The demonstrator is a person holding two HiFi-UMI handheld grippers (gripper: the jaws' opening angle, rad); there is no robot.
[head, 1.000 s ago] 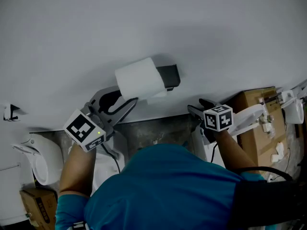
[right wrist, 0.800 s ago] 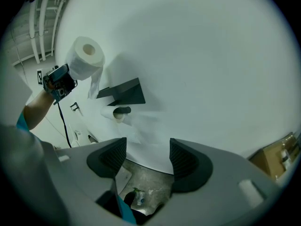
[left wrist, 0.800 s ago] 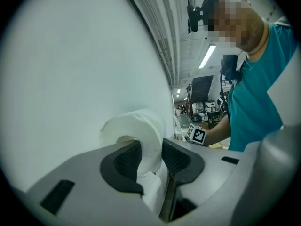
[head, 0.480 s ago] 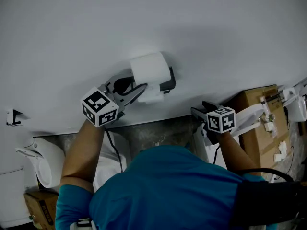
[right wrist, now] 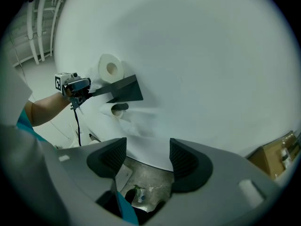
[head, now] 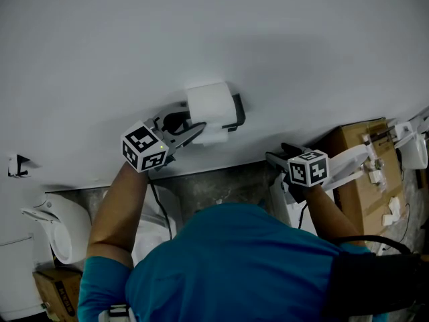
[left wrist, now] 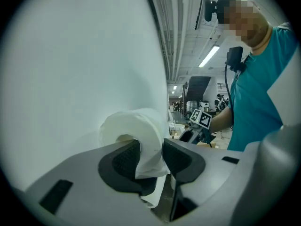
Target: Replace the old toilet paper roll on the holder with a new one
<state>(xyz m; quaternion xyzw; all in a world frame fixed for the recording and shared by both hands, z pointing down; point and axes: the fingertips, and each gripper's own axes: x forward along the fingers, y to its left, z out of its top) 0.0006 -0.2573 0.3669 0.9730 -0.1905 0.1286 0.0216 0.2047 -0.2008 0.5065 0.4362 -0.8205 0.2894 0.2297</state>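
The new toilet paper roll [head: 210, 101] is full and white and sits on top of the dark wall holder [head: 236, 110]. My left gripper [head: 191, 130] holds it from the left, one pad in the core and one outside. In the left gripper view the new roll's wall [left wrist: 149, 142] still touches both pads, though the jaws have just been opening a little. In the right gripper view the new roll [right wrist: 110, 68] sits above the holder's flat lid [right wrist: 123, 89], with the thin old roll [right wrist: 114, 109] below. My right gripper [right wrist: 148, 147] is open and empty, low to the right [head: 276, 155].
A cardboard box [head: 355, 170] stands against the wall at the right. A white toilet [head: 59, 230] and a small box [head: 52, 288] are at the lower left. Below the wall runs a grey concrete floor [right wrist: 150, 182] with a small bottle [right wrist: 139, 195] on it.
My left gripper has carried the new roll right and in toward the wall, onto the holder's top. The right gripper has stayed where it was.
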